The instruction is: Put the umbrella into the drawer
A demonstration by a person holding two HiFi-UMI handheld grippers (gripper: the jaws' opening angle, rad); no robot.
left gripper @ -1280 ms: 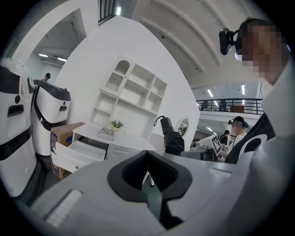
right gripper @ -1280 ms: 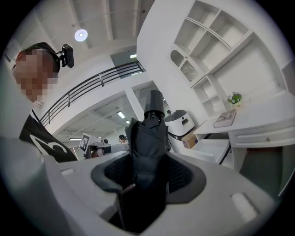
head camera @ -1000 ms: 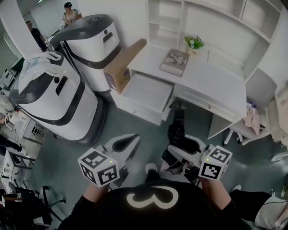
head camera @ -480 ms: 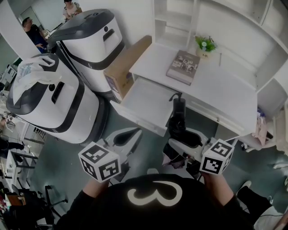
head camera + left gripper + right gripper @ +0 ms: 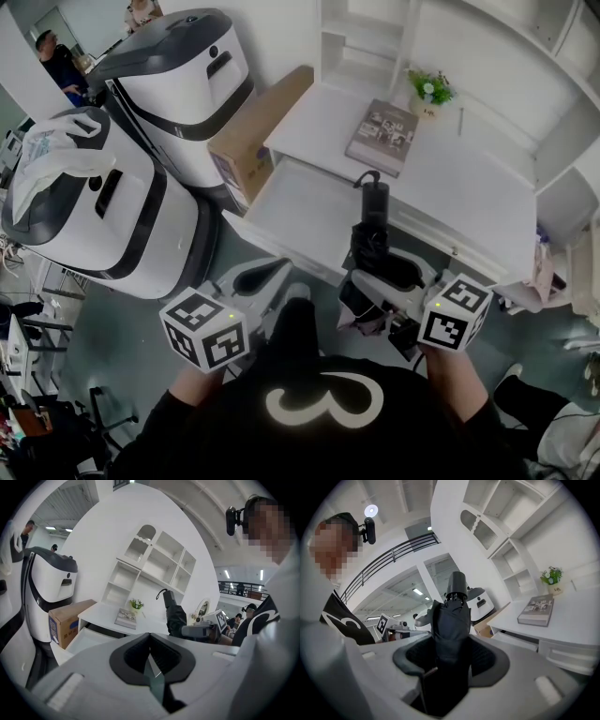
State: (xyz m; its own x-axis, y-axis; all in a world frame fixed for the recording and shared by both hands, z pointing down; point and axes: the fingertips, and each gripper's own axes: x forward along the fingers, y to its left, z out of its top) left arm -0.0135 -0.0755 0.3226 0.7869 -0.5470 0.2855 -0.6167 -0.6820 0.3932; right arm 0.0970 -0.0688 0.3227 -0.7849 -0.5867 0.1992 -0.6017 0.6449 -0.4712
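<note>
The right gripper point(image 5: 377, 281) is clamped on the folded black umbrella point(image 5: 370, 246). Its jaws stand wide because the bundle of cloth fills the gap between them point(image 5: 451, 656). It grips the lower part, so most of the length sticks out ahead of the jaws. That is likely deliberate, since the free end can then go in first. The umbrella point(image 5: 451, 625) rises steeply from the grip, with its capped end and loop uppermost.

The drawer point(image 5: 295, 202) is pulled well out of the white desk point(image 5: 450, 187) and looks bare inside, ready to take something long. The umbrella is not in it yet. It is held in the air just off the drawer's front edge, towards its right-hand end, as the left gripper view also shows point(image 5: 175, 616). By my reading it has to be tipped flatter and brought over the drawer's open middle before the grip lets go.

The left gripper point(image 5: 258, 278) carries nothing. Its jaws are drawn together with only a thin slit between the pads point(image 5: 151, 651). It hangs in front of the drawer's left half, probably kept free to steady or push the drawer.

A book point(image 5: 382, 137) lies on the desk behind the drawer and a cardboard box point(image 5: 253, 131) stands beside the drawer's left end. Neither blocks the way in.
</note>
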